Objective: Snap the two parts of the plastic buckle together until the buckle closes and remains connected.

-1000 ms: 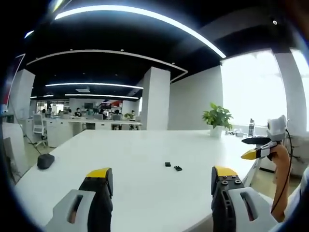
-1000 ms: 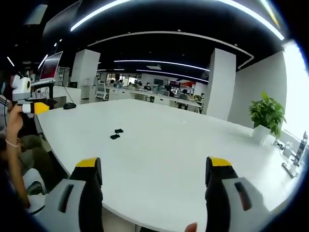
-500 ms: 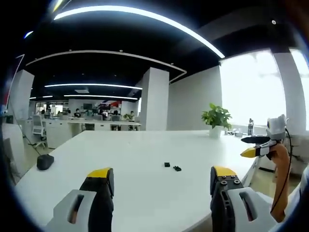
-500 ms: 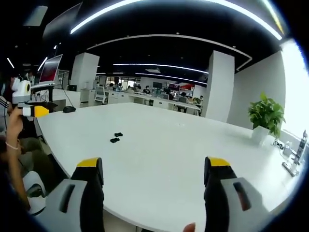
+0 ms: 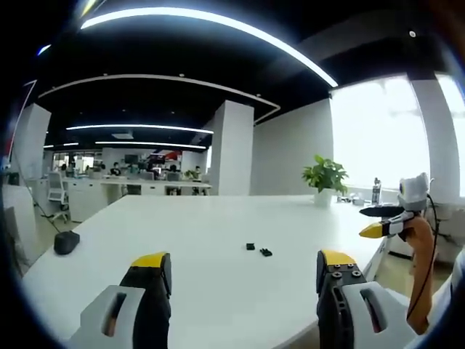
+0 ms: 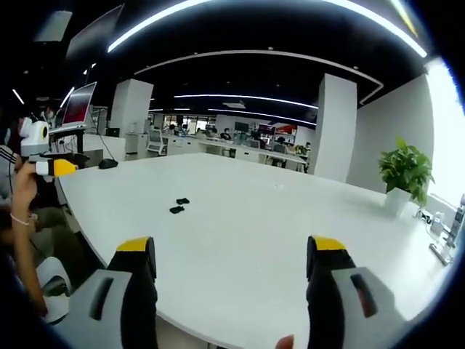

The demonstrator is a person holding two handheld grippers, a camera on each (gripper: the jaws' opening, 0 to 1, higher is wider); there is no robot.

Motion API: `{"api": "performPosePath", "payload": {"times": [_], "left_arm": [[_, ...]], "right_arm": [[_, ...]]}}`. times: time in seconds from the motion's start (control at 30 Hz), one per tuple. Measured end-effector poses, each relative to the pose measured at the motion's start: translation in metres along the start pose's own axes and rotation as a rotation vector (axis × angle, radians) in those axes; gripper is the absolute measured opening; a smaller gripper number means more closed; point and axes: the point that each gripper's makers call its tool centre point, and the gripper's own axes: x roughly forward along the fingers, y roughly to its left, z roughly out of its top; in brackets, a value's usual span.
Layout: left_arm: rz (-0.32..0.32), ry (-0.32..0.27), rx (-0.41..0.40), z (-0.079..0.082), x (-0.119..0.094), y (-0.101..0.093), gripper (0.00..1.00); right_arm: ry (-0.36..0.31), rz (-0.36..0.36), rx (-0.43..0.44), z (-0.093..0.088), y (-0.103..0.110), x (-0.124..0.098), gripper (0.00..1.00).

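Open-plan office space stretches behind a large white table [image 5: 218, 225], with long curved ceiling light strips overhead, white square pillars, distant desks with seated people, and bright windows along one side. On the tabletop, in the left gripper view, two small black plastic buckle parts [image 5: 258, 249] lie close beside each other but apart, not joined, out in the middle of the surface well beyond the jaws; the same two pieces [image 6: 179, 206] appear in the right gripper view, left of centre on the white surface. The left gripper [image 5: 243, 273], grey-bodied with black jaws capped in yellow, rises from the bottom of its own view with its jaws spread wide and nothing between them, hovering over the near edge of the table. The right gripper [image 6: 227, 254], of the same build, shows likewise in its own view with jaws wide apart and empty. Each gripper also appears in the other's view: a yellow-tipped one held up by a hand at the far right edge of the left gripper view, and one at the far left edge of the right gripper view. A green potted plant in a white pot [image 5: 325, 178] stands on the table's far side near the windows, and a dark rounded object [image 5: 65, 242] rests near the table's left edge.
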Motion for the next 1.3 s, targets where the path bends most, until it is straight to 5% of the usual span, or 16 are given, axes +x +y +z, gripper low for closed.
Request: {"api": "performPosePath", "payload": {"times": [1.3], "left_arm": [[-0.034, 0.014, 0.008, -0.002, 0.01, -0.014, 0.83]], "right_arm": [[-0.002, 0.069, 0.062, -0.015, 0.007, 0.027, 0.84]]}}
